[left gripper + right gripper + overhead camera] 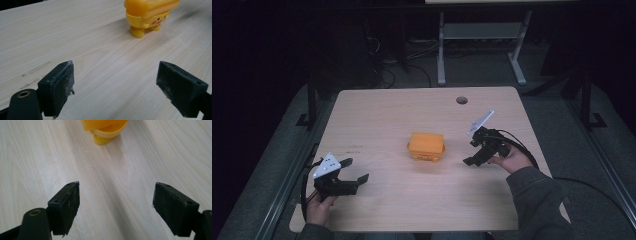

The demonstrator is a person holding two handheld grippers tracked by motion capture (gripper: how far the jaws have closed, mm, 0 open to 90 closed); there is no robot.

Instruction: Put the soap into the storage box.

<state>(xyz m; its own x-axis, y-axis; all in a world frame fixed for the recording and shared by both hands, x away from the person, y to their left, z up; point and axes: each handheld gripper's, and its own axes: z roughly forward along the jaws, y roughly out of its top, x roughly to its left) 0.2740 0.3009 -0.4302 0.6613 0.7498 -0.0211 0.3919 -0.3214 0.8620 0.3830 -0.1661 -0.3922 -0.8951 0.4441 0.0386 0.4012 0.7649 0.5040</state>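
Nothing looks begun: the yellow toy (427,146) stands untouched mid-desk (377,110), left claw (353,170) at 8 o'clock and right claw (473,151) at 3, both wide open and empty.

Light wood table (377,115), round hole (461,100) nr far edge; yellow toy box (427,146) stands mid-table.

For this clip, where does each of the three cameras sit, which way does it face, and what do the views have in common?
High view: above the person's side, looking forward and down on the table; both hands with left gripper and right gripper show.
Left gripper view: rides the left gripper, low over the table, facing the yellow toy; its two black fingers show, apart.
Right gripper view: rides the right gripper, facing the toy; open fingers show.
Shared: all three see the toy and the table.
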